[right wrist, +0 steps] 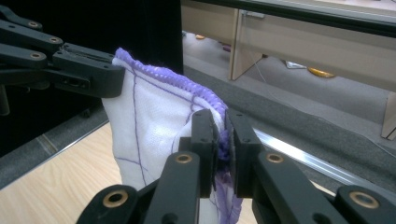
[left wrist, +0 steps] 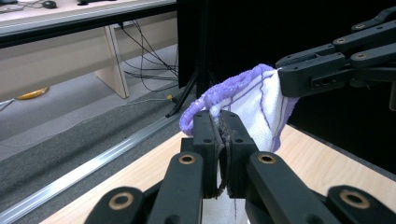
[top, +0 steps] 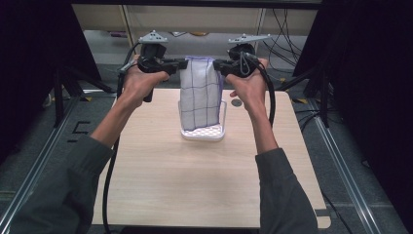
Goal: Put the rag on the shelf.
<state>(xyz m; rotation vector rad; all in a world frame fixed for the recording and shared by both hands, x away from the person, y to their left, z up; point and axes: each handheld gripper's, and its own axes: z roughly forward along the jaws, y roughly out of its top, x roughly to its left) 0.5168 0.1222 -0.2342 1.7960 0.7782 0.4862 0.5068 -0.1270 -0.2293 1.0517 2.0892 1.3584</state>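
A lab: black curtains (top: 365, 73), loose cables (top: 285, 29), aluminium floor rails (top: 39, 161).

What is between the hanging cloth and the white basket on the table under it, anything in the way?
Nothing visible. The cloth, pinched at its top corners by the left gripper and right gripper, hangs straight down to the white basket, its lower end already at or inside the rim.

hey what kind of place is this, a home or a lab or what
Probably a lab or recording workspace: a bare wooden table between black curtains, with loose cables on the floor and office desks behind.
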